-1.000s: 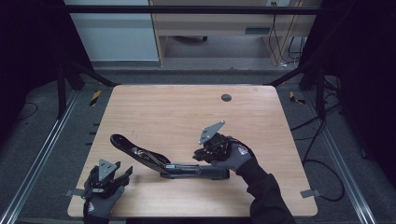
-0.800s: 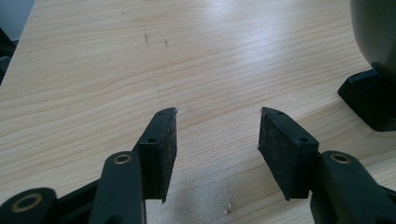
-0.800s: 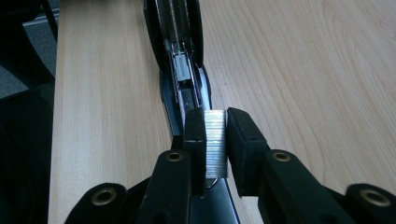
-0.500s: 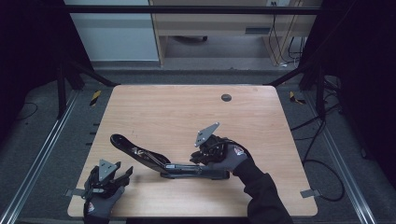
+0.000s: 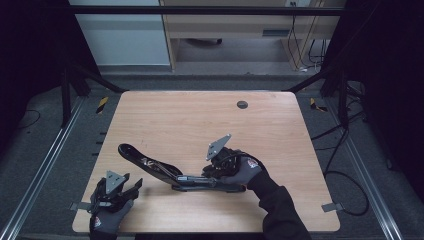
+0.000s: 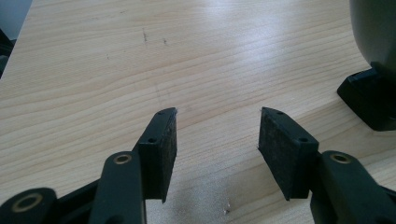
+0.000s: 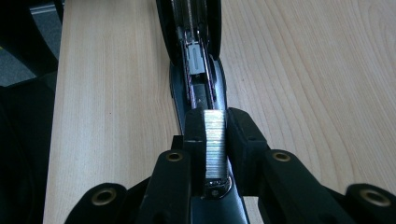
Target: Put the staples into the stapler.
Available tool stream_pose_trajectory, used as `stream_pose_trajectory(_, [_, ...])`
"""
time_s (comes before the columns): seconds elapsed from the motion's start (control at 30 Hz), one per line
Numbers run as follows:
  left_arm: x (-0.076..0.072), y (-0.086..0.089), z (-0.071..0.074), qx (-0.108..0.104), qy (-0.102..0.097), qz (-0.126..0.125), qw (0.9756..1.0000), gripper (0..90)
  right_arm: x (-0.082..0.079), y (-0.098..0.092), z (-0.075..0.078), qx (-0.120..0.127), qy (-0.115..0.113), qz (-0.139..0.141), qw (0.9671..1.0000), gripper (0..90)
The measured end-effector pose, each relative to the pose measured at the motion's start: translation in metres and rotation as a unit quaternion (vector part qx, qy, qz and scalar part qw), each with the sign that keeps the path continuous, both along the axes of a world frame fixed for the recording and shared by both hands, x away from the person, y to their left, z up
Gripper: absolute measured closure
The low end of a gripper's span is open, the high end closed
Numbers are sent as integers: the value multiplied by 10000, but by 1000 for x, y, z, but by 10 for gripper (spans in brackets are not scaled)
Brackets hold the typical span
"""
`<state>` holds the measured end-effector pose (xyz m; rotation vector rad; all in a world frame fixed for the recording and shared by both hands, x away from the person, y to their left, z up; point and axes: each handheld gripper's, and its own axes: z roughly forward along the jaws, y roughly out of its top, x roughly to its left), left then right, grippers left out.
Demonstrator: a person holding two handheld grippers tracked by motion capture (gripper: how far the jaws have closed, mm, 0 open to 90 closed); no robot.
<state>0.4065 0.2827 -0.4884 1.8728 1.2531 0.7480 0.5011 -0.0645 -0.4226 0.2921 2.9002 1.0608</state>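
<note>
Jaws of the right gripper [image 7: 215,140] grasp a staple strip [image 7: 215,144] over the opened stapler [image 5: 165,172]; left gripper [image 6: 217,140] jaws released.

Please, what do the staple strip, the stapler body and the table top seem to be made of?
Staple strip: likely bare metal, silvery and finely ribbed with a bright sheen. Stapler: probably black plastic, smooth and slightly glossy. Table: light wood or wood-look laminate, with visible grain lines.
</note>
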Motion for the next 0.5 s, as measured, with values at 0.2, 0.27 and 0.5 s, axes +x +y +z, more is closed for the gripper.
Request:
stream_pose_trajectory(0.2, [0,0,0,-1,7,-12,10000,464,0,0,-3,-33,45,35,10000,781])
stream_pose_trajectory(0.27, [0,-1,0,-1,11,-15,10000,464,1,0,-5,-66,50,50,10000,781])
stream_pose_trajectory(0.5, [0,-1,-1,-9,24,-11,10000,464,2,1,-7,-86,48,118,9999,782])
